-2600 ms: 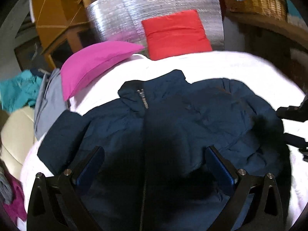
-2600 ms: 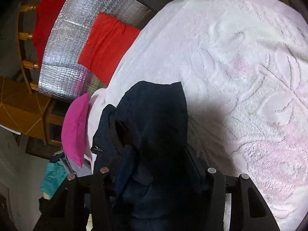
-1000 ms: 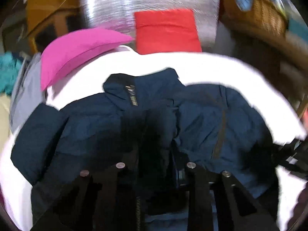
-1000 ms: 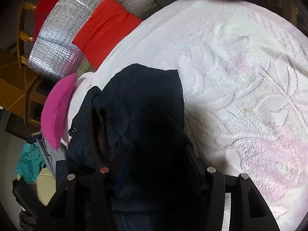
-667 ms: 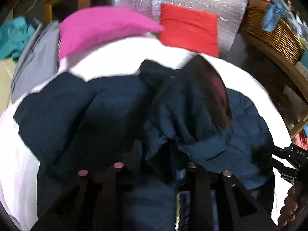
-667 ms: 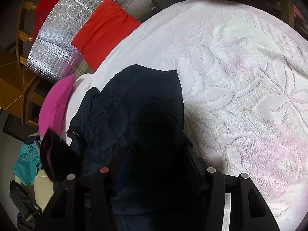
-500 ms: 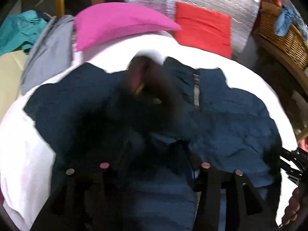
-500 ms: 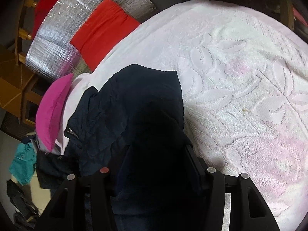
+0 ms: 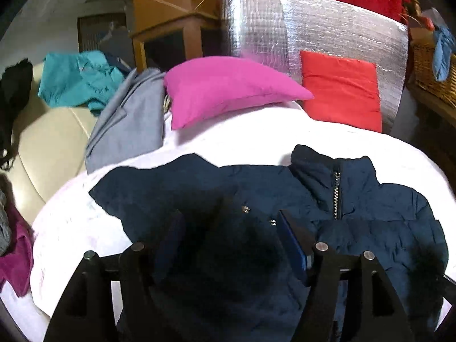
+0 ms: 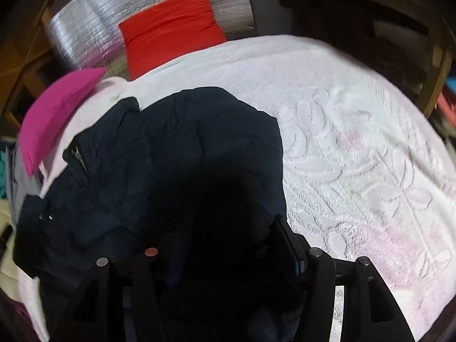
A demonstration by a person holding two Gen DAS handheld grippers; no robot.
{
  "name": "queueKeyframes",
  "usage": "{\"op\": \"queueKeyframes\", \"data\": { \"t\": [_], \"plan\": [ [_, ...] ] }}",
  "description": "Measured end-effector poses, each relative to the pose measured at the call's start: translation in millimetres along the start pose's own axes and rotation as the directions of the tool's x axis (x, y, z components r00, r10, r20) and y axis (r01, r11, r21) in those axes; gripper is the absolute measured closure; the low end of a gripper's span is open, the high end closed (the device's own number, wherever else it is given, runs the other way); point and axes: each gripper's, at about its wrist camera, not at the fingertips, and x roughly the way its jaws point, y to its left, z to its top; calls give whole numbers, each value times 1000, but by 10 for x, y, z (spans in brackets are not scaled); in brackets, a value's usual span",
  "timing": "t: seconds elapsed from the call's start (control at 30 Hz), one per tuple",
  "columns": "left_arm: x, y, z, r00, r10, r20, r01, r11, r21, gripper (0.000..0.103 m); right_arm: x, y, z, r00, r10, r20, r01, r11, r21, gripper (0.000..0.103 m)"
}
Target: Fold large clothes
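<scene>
On the left edge, at about nine o'clock in the left wrist view, a teal garment (image 9: 77, 78) lay on a cream seat, with a grey garment (image 9: 128, 119) beside it and a pink pillow (image 9: 225, 85) at eleven o'clock. The navy padded jacket (image 9: 384, 213) lay zipped on the bed's white embossed bedspread (image 10: 356, 142), collar toward twelve o'clock, filling the lower half of both views. The left claw (image 9: 228, 239) had its jaws parted, with dark fabric bunched between them; whether the pads actually pressed that fabric I could not tell. Farther right, a red cushion (image 9: 342, 88) leaned on a silver foil panel (image 9: 327, 28) at one o'clock, and a wicker basket (image 9: 433, 71) sat at two o'clock. In the right wrist view the right claw (image 10: 228, 245) also stood parted, over the jacket's right side, and the cloth under it was too dark to show a pinch.

The jacket looked soft, puffy and fairly light, with a smooth shell likely to slip and spring back from a fold. I judged the firmer seams the best hold: hem corners, cuffs or the shoulder line, gripped deep rather than by a thin edge
</scene>
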Motion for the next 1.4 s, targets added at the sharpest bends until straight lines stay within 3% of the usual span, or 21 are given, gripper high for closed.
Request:
{"op": "queueKeyframes", "data": {
  "t": [0.07,0.2,0.33,0.57,0.73,0.8,0.87,0.93,0.97,1.07,1.2,1.3,1.4],
  "plan": [
    [2,-101,-31,999,-35,-16,35,999,25,31,-3,31,-15,1000,-14,7,14,1000,-23,40],
    [248,-356,-185,987,-89,-136,104,989,109,29,-12,72,-43,999,-35,19,36,998,-55,39],
    [675,-564,-461,938,-50,-344,125,972,199,28,-42,94,-70,999,-47,28,49,997,-66,39],
    [563,-401,-396,934,-111,-341,166,977,137,27,-66,150,-92,998,-58,34,61,995,-78,36],
    [305,-300,-261,962,-143,-232,177,975,134,27,-73,198,-96,997,-71,43,74,994,-80,35],
    [263,-298,-244,967,-147,-210,180,973,147,21,-77,227,-102,996,-78,48,82,993,-83,34],
    [350,-317,-311,956,-139,-260,186,968,168,20,-81,250,-111,995,-86,52,90,992,-88,33],
    [564,-340,-412,914,-137,-381,217,961,173,21,-92,272,-117,994,-97,57,103,990,-96,33],
    [586,-291,-423,904,-156,-399,230,963,144,21,-102,280,-115,993,-101,59,106,989,-98,33],
    [406,-107,-269,912,-221,-345,266,960,87,21,-201,252,-83,993,-92,80,99,992,-79,33],
    [57,408,14,951,-254,-176,255,967,-18,20,-617,207,-77,973,-64,222,74,996,-39,33],
    [0,962,141,977,-183,-113,165,975,-148,19,-840,304,-153,950,18,311,4,998,-70,33],
    [168,1487,131,981,-130,-142,88,960,-266,18,-786,562,-245,955,118,273,-72,983,-171,33]
  ]
}}
